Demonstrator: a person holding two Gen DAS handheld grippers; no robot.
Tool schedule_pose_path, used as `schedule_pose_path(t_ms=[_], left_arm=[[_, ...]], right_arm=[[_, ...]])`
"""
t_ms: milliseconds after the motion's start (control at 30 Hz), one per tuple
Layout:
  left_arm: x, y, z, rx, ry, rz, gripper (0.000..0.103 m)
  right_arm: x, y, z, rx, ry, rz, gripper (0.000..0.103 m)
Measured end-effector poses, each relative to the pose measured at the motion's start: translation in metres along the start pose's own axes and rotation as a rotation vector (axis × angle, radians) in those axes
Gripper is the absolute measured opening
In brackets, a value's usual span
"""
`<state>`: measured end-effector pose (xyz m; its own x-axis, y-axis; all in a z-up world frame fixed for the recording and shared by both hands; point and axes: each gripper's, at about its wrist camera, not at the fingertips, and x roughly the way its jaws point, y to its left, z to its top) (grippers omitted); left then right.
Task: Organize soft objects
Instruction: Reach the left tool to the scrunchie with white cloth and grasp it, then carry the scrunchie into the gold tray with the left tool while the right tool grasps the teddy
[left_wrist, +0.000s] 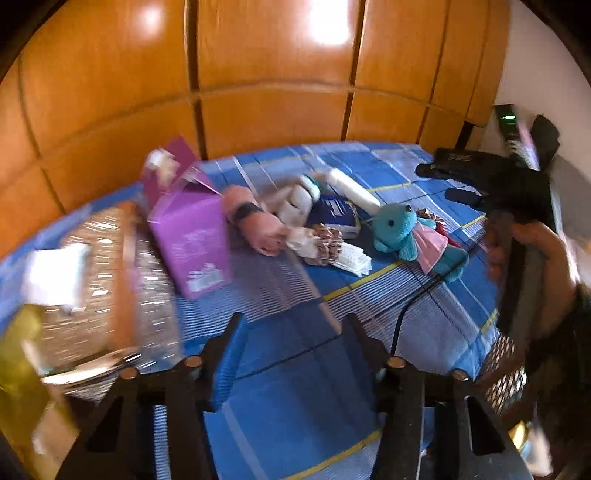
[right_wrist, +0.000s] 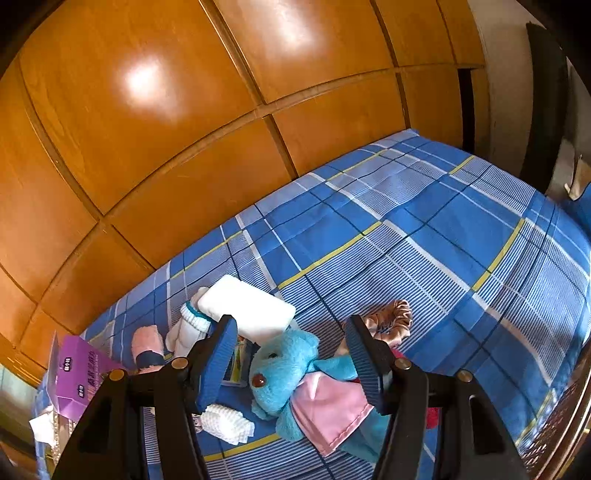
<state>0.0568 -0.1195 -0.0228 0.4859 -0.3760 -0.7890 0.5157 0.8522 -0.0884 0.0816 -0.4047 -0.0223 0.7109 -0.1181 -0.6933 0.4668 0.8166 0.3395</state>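
Soft toys and rolled cloths lie in a loose heap on the bed (left_wrist: 369, 306), which wears a blue checked sheet, and the left wrist view takes them in from a little way back: a blue plush toy (left_wrist: 402, 232) in a pink dress lies on its side at the right of the heap, a pink rolled towel (left_wrist: 255, 221) at the left, a white sock (left_wrist: 299, 199) with a teal band between them, and a white roll (left_wrist: 352, 190) just behind. A purple box (left_wrist: 192, 236) stands beside the towel, and a blurred woven basket (left_wrist: 99, 280) sits further left, near the bed's edge. The left gripper (left_wrist: 291, 328) hangs over bare sheet, jaws wide apart and holding nothing, well short of the heap. At the right edge a hand (left_wrist: 532, 266) grips the black handle of the other tool. Over to the right wrist view, much closer in: the right gripper (right_wrist: 290, 332) is spread wide and empty, with the plush toy (right_wrist: 284, 365) lying right between its fingers but not pinched. The white roll (right_wrist: 247, 310) sits just beyond the left finger, the sock (right_wrist: 188, 328) beside it, the pink towel (right_wrist: 146, 345) further left. A white folded cloth (right_wrist: 229, 424) lies near the toy's head, a satin scrunchie (right_wrist: 395, 317) peeks past the right finger, and the purple box (right_wrist: 79, 373) shows at far left.
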Motion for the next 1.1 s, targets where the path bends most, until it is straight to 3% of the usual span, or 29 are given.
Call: schedule_pose_path(t_ms=[67, 200, 267, 333, 400, 533, 600, 667, 733, 867, 1100], left_arm=[[0.024, -0.005, 0.01, -0.035, 0.041, -0.038, 0.043], [0.064, -0.019, 0.025, -0.075, 0.076, -0.04, 0.044], [0.077, -0.023, 0.034, -0.1, 0.079, -0.042, 0.052], [0.092, -0.026, 0.043, -0.137, 0.07, -0.015, 0.075], [0.104, -0.026, 0.05, -0.172, 0.047, 0.019, 0.08], [0.131, -0.027, 0.063, -0.215, 0.053, 0.077, 0.082], [0.144, -0.027, 0.067, -0.218, 0.063, 0.094, 0.08], [0.156, -0.029, 0.067, -0.209, 0.093, 0.088, 0.056], [0.153, -0.03, 0.063, -0.194, 0.074, 0.069, 0.05], [0.129, -0.031, 0.05, -0.13, 0.045, -0.002, 0.048], [0.079, -0.023, 0.008, -0.005, 0.023, -0.018, 0.048]], right_arm=[[0.0, -0.001, 0.001, 0.007, 0.003, 0.012, 0.062], [0.001, -0.002, 0.002, 0.024, 0.013, 0.042, 0.062], [0.0, -0.002, 0.002, 0.029, 0.014, 0.057, 0.062], [0.0, -0.003, 0.002, 0.036, 0.013, 0.068, 0.062], [-0.001, -0.003, 0.003, 0.043, 0.013, 0.083, 0.062], [-0.001, -0.005, 0.003, 0.059, 0.015, 0.103, 0.062], [0.0, -0.007, 0.004, 0.071, 0.016, 0.11, 0.062], [0.0, -0.01, 0.004, 0.088, 0.014, 0.114, 0.062], [-0.001, -0.013, 0.004, 0.108, 0.006, 0.119, 0.062], [0.0, -0.02, 0.005, 0.145, 0.005, 0.122, 0.062], [0.008, -0.038, 0.002, 0.235, 0.049, 0.108, 0.062]])
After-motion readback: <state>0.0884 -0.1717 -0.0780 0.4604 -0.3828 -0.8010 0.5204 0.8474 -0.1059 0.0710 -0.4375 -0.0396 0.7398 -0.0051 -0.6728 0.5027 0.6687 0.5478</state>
